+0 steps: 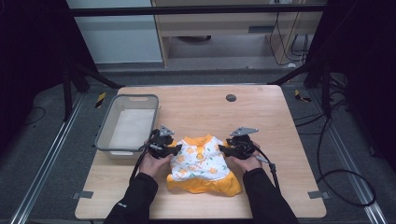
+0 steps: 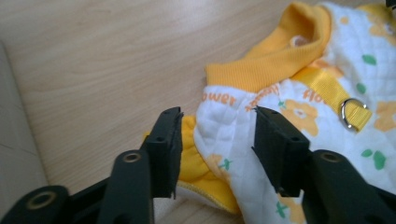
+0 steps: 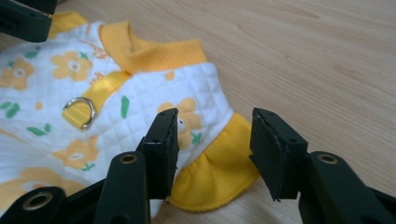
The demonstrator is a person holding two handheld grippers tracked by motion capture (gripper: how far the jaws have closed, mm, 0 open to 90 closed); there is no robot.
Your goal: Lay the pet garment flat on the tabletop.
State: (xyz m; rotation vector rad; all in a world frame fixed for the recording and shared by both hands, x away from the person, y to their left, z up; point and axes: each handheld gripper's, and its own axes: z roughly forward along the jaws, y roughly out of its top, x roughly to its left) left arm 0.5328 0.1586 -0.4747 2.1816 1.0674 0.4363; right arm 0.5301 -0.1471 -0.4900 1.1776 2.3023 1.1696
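Note:
A small quilted garment (image 1: 201, 161), white with orange flowers, a yellow collar and yellow ruffles, lies flat on the wooden table (image 1: 266, 112). A yellow strap with a metal D-ring (image 2: 348, 114) crosses its chest. My left gripper (image 1: 175, 149) is at the garment's left shoulder. In the left gripper view its jaws (image 2: 217, 116) stand open over the white fabric (image 2: 229, 130) and yellow sleeve edge. My right gripper (image 1: 222, 149) is at the opposite shoulder. Its jaws (image 3: 215, 116) stand open astride the yellow ruffled sleeve (image 3: 219, 168). The pads press on nothing.
A grey mesh basket (image 1: 105, 128) stands on the table's left side, close to my left gripper. A dark round grommet (image 1: 230, 98) sits in the tabletop at the back. Cables trail from both grippers along the person's dark sleeves.

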